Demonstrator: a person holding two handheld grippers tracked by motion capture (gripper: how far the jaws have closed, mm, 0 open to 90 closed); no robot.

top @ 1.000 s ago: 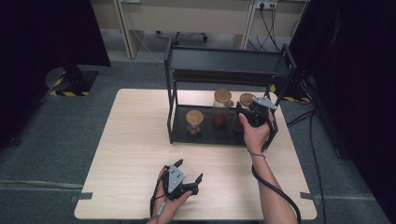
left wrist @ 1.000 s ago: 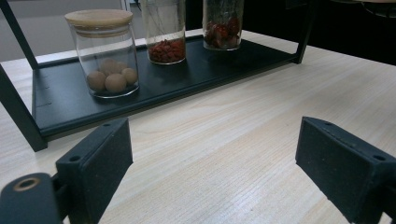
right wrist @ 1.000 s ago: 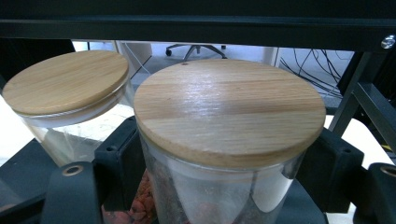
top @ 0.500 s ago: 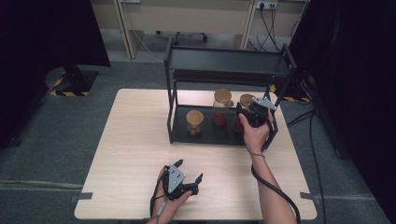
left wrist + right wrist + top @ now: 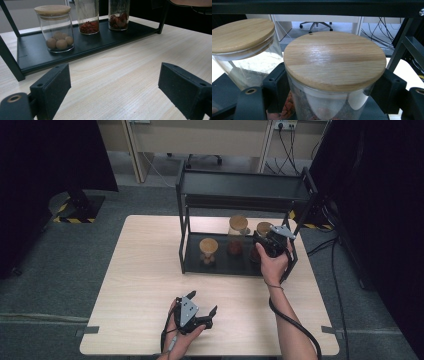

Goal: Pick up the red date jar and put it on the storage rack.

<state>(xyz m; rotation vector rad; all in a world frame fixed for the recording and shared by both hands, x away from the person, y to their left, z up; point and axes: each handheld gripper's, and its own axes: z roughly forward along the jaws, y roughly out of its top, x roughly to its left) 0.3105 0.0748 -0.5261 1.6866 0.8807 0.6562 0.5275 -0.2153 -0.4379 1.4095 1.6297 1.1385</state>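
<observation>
A black two-tier shelf stands at the back of the pale wooden table. Three glass jars with wooden lids sit on its lower tier. The left jar holds pale round balls, the middle jar red bits. My right gripper reaches under the top tier, and its jaws press on both sides of the right jar just below the lid. My left gripper rests low over the table's front, open with nothing between its jaws.
The shelf's top tier hangs close above the jar lids. The middle jar stands right beside the gripped one. Shelf posts flank my right hand. Dark curtains, cables and an office chair base lie beyond the table.
</observation>
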